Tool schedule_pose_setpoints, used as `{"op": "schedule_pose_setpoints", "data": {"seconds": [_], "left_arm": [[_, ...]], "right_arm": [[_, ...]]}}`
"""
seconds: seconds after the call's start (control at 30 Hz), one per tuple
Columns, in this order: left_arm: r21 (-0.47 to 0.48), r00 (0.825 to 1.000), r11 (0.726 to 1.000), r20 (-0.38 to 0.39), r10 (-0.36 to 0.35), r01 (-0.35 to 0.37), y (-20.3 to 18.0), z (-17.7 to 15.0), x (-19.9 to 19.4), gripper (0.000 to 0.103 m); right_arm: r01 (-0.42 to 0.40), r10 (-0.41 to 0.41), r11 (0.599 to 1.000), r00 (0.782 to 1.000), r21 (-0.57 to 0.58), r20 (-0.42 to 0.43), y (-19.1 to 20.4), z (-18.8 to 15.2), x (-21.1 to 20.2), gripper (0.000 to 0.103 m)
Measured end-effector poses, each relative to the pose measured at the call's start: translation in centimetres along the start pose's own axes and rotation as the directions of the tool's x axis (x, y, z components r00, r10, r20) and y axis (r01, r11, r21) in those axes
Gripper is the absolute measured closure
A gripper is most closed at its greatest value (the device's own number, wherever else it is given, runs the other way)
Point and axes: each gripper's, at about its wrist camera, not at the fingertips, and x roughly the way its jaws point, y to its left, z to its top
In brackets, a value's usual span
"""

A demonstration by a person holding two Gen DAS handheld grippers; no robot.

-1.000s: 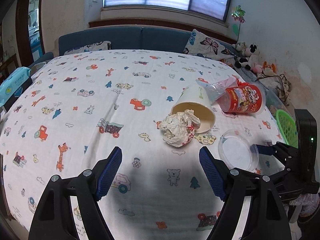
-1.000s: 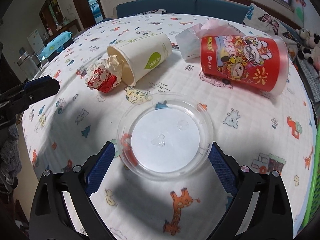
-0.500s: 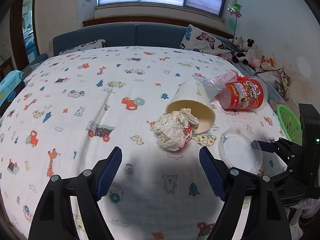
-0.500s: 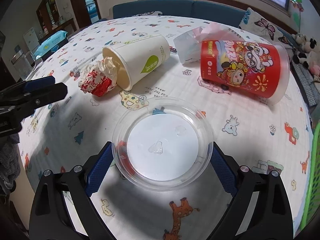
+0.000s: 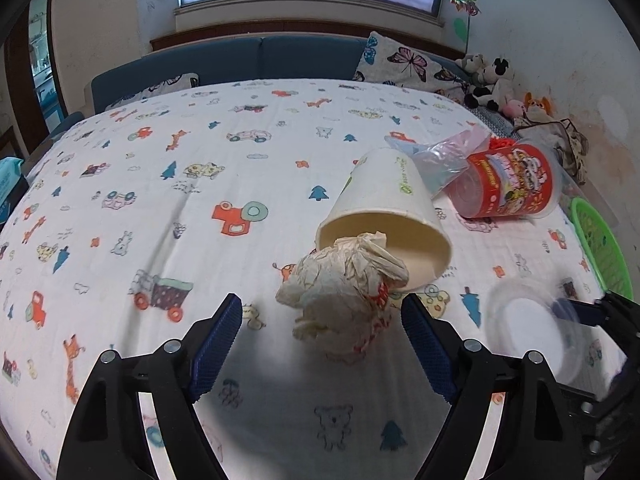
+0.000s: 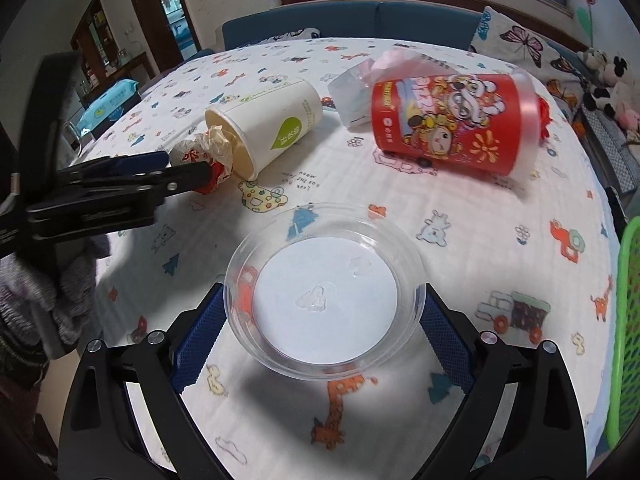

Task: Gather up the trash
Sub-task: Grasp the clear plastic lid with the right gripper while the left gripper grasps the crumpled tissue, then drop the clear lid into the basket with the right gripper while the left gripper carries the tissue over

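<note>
The left gripper [image 5: 322,338] has its jaws apart around the wrapper [image 5: 344,292], while the right gripper [image 6: 323,330] clamps the lid [image 6: 324,292].

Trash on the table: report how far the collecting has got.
Done: nothing visibly binned; only the green basket's edge shows. In hand: the right gripper clamps the clear plastic lid; the open left gripper frames the crumpled wrapper. Left: the tipped paper cup, the plastic bag and the red cup.
</note>
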Motion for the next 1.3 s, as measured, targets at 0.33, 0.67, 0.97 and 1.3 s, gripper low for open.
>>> {"op": "schedule_pose_setpoints", "data": {"seconds": [0.33, 0.67, 0.97, 1.3], "left_arm": [[-0.024, 0.999, 0.998, -0.013, -0.050, 0.050, -0.2, -0.1, 0.7, 0.051], [-0.012, 0.997, 0.997, 0.011, -0.072, 0.072, -0.6, -1.3, -1.1, 0.064], [0.048, 0.993, 0.994, 0.048, -0.103, 0.101, -2.7, -2.2, -5.1, 0.065], [0.134, 0.974, 0.971, 0.081, -0.212, 0.200, -8.3, -0.3, -7.2, 0.065]], "right_arm": [[-0.005, 0.005, 0.999, 1.000, 0.033, 0.004, -1.3, -1.0, -1.2, 0.011], [-0.003, 0.002, 0.998, 1.000, 0.062, 0.026, -2.6, -2.0, -2.9, 0.011], [0.022, -0.028, 0.995, 0.998, 0.098, 0.057, -4.6, -3.1, -5.1, 0.011], [0.105, -0.127, 0.973, 0.987, 0.204, 0.099, -9.9, -4.9, -9.2, 0.011]]}}
